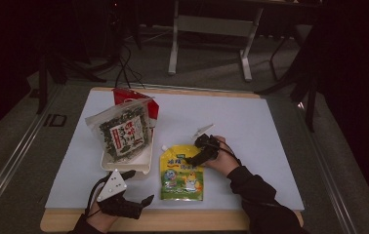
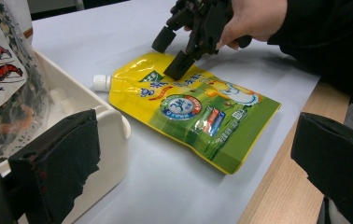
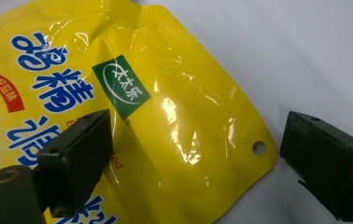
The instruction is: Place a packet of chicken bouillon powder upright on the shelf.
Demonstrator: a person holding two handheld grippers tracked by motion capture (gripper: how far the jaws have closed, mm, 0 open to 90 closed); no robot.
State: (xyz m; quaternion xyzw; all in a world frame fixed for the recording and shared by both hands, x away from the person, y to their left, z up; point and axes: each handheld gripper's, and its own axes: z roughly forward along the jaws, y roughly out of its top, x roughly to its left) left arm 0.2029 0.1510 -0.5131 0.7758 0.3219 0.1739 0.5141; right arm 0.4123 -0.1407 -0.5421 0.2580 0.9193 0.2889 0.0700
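A yellow and green spouted pouch (image 1: 181, 173) lies flat on the white mat, its white cap (image 2: 102, 82) pointing at the tray. My right gripper (image 1: 192, 158) hovers open at the pouch's top right corner. In the right gripper view one jaw stands over the pouch (image 3: 165, 102) and the other over bare mat, with the punched corner between them and the right gripper (image 3: 198, 135) touching nothing. The left gripper view shows that right gripper (image 2: 171, 52) tilted down just above the pouch (image 2: 198, 112). My left gripper (image 1: 138, 187) rests open near the table's front edge, left of the pouch, holding nothing.
A white tray (image 1: 124, 168) stands left of the pouch with a seaweed snack bag (image 1: 124, 131) propped in it and a red packet (image 1: 133, 97) behind. The tray's rim (image 2: 114, 126) sits close to my left jaw. The wooden table edge (image 1: 173, 219) runs along the front.
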